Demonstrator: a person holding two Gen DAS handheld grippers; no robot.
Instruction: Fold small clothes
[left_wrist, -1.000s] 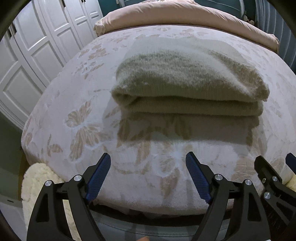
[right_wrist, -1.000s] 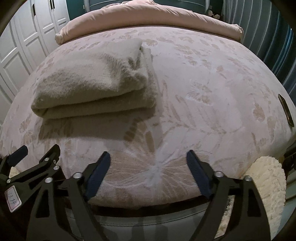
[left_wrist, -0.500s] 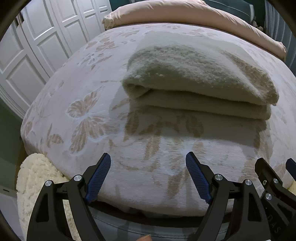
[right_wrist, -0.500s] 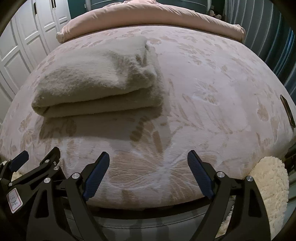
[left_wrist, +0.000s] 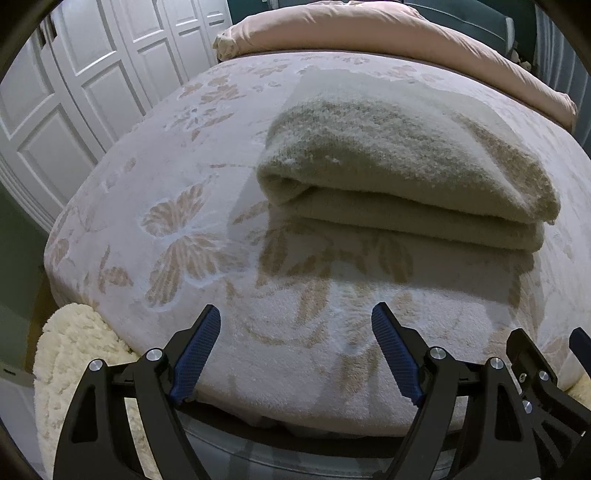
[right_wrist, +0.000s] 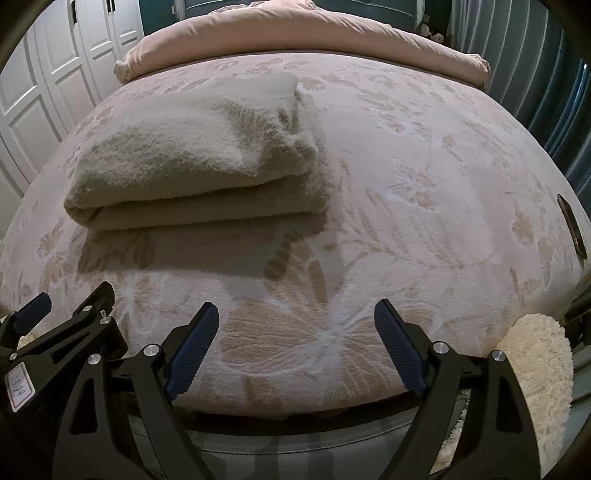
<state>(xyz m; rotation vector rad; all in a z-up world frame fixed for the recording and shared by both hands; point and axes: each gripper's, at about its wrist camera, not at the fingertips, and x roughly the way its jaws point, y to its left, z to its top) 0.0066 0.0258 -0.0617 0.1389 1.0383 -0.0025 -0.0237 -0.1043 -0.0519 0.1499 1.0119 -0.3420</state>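
Folded and done, both grippers hanging back off the foot of the bed.

Lying flat on the floral bedspread (left_wrist: 192, 236) toward the middle: beige fuzzy garment (left_wrist: 402, 166), stacked in thick layers, rounded fold edge facing the cameras, shadow cast in front. Seen from the left gripper (left_wrist: 295, 350): fingers spread wide, nothing between the blue pads (left_wrist: 197, 350), well short of the cloth. Same story for the right gripper (right_wrist: 295, 350): wide apart, empty, hovering at the near edge of the bed with the garment up and to its left. Compared with a second ago: left view swung leftward, garment now sitting further right in frame, more of the white panelled wardrobe doors (left_wrist: 92, 85) showing. Garment itself unmoved, same folds. Pink duvet (right_wrist: 295, 33) bunched along the far end; cream shaggy rug (left_wrist: 70, 376) below the bed corner.
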